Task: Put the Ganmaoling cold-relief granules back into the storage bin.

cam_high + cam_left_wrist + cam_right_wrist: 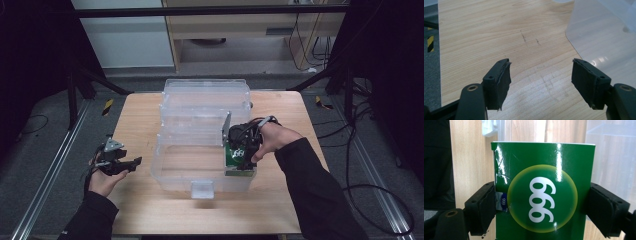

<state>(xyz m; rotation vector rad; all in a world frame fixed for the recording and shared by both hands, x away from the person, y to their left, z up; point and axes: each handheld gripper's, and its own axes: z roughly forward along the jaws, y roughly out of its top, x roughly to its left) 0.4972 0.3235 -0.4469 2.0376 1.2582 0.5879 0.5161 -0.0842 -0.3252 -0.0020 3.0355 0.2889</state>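
Counting one green box (pixel 544 195) and one clear bin (pixel 205 150) mid-frame: right gripper (pixel 541 205) pinches the box's sides; left gripper (pixel 541 77) hangs spread wide, empty, lower left.

Count on the wooden table (pixel 150 120): one clear plastic storage bin (pixel 172 170), frame centre; one clear lid (pixel 205 95) behind it; one green box (pixel 544 195) marked 999; two handheld grippers, left gripper (pixel 131 163) and right gripper (pixel 241 161).
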